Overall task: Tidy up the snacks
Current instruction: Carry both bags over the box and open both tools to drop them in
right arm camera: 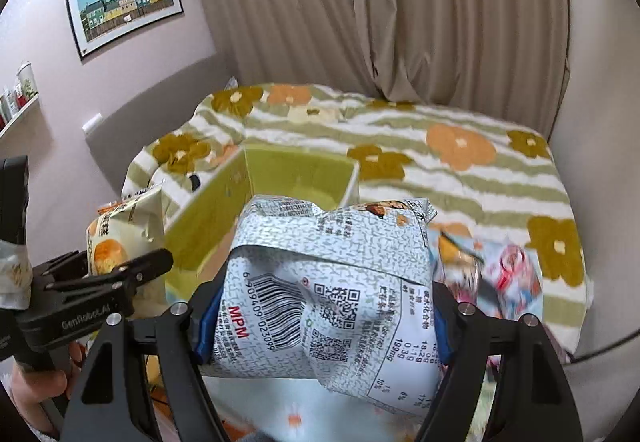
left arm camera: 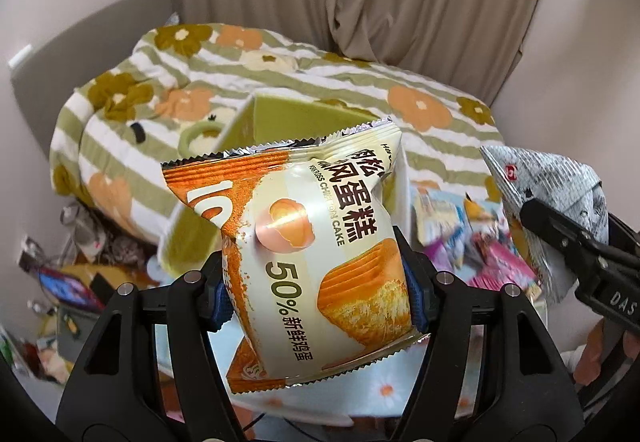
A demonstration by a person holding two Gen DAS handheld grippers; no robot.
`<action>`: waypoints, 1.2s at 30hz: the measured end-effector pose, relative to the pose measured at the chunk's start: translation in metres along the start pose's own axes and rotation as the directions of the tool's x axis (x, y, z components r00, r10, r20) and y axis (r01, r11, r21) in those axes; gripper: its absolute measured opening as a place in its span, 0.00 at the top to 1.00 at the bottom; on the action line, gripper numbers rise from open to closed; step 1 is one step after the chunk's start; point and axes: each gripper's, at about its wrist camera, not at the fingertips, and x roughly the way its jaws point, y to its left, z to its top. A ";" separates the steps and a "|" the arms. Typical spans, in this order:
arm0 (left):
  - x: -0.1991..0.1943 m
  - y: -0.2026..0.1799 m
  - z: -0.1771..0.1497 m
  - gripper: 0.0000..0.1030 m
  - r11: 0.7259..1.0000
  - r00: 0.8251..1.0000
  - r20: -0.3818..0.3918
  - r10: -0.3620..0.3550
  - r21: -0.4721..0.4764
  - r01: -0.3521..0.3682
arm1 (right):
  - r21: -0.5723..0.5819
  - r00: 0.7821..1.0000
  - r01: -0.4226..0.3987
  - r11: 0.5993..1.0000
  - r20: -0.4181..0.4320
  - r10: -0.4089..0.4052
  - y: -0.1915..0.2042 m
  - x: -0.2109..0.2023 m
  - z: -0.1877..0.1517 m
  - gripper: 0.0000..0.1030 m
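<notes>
An orange and cream chiffon cake packet (left arm camera: 316, 242) is held up in the air, pinched between the blue pads of my left gripper (left arm camera: 318, 296). My right gripper (right arm camera: 324, 318) is shut on a silver-white snack packet (right arm camera: 332, 282), back side up, showing a barcode and QR codes. Each gripper shows in the other's view: the right gripper (left arm camera: 576, 242) with the silver packet (left arm camera: 548, 181) at the right edge, the left gripper (right arm camera: 116, 274) with the cake packet (right arm camera: 124, 230) at the left. Behind both packets stands an open green box (right arm camera: 296, 173) on the bed.
A striped flowered blanket (right arm camera: 460, 161) covers the bed. Several loose snack packets (right arm camera: 508, 274) lie to the right of the box. Beige curtains (right arm camera: 400, 1) hang behind. Clutter (left arm camera: 72, 282) lies on the floor at the left. A hand (right arm camera: 36, 386) grips the left gripper's handle.
</notes>
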 end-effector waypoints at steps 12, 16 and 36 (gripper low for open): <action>0.128 0.051 0.094 0.40 0.992 0.990 -0.131 -0.055 0.102 0.069 | 0.174 0.994 0.077 0.982 -0.091 -0.062 0.020 0.126 0.081 0.26; 0.178 0.056 0.098 0.40 0.984 0.975 -0.211 -0.075 0.145 0.107 | 0.263 0.981 0.089 0.961 -0.190 -0.039 0.015 0.162 0.081 0.25; 0.193 0.076 0.089 0.04 0.988 0.965 -0.255 -0.054 0.127 0.089 | 0.196 0.976 0.136 0.971 -0.195 -0.098 0.023 0.188 0.081 0.26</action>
